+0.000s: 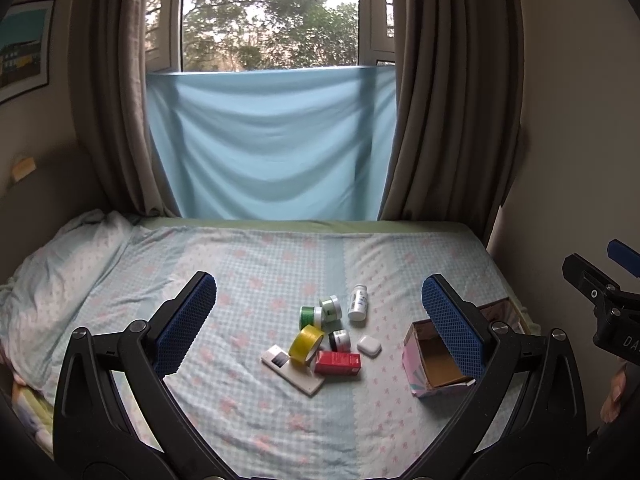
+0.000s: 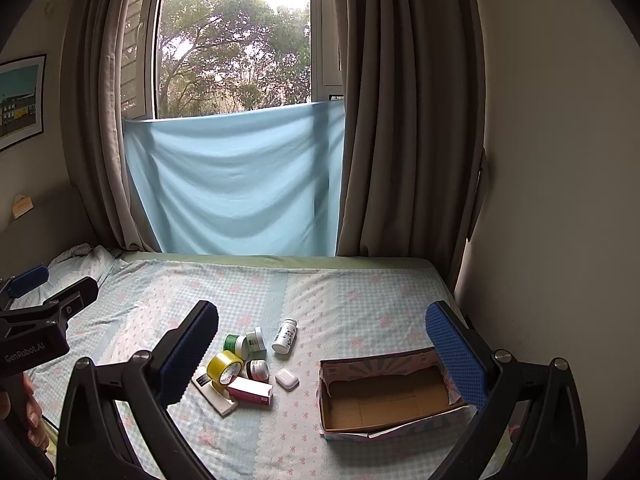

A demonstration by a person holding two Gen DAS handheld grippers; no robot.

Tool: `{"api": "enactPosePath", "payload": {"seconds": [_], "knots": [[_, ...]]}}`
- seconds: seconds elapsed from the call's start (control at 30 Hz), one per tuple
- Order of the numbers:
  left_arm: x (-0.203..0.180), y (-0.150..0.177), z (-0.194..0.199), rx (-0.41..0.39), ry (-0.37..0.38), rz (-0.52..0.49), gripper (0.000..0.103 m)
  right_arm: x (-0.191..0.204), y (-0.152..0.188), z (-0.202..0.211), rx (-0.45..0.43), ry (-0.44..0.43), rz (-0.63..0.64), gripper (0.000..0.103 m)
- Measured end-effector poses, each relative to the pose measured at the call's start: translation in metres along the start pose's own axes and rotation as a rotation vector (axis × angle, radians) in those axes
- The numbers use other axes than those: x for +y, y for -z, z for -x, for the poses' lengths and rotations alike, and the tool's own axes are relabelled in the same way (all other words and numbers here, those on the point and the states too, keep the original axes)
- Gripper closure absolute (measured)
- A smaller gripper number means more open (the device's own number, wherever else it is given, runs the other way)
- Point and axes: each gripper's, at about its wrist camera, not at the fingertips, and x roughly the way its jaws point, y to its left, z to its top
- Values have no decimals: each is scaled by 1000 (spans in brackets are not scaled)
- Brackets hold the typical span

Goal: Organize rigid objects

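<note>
Several small items lie clustered on the bed: a yellow tape roll point(image 1: 306, 344) point(image 2: 225, 369), a red box point(image 1: 337, 362) point(image 2: 251, 391), a white bottle point(image 1: 357, 303) point(image 2: 284, 336), a green jar point(image 1: 311, 316) point(image 2: 235, 343), a white earbud case point(image 1: 369, 346) point(image 2: 287, 378) and a flat white box point(image 1: 292, 374). An open, empty cardboard box point(image 1: 434, 360) point(image 2: 392, 396) stands to their right. My left gripper point(image 1: 319, 316) is open and empty above the cluster. My right gripper point(image 2: 322, 344) is open and empty, between cluster and box.
A pillow point(image 1: 60, 280) lies at the bed's left. Curtains and a blue cloth point(image 1: 272, 140) hang behind the bed. A wall point(image 2: 540, 240) runs close along the bed's right edge beside the box.
</note>
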Motion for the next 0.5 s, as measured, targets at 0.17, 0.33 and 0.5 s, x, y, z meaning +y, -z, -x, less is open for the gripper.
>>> {"api": "enactPosePath", "payload": {"seconds": [0.17,0.33,0.5], "knots": [[11,1,-22,45,-19,5,1,3,-4,-22,55,-12,-2,0],[24,5,-65,125,-22,4,1,2,-9,-67,145,-33,-13,0],[37,28,-139,299,-9,16,1,4,-4,-134,254,-66,-32,0]]}}
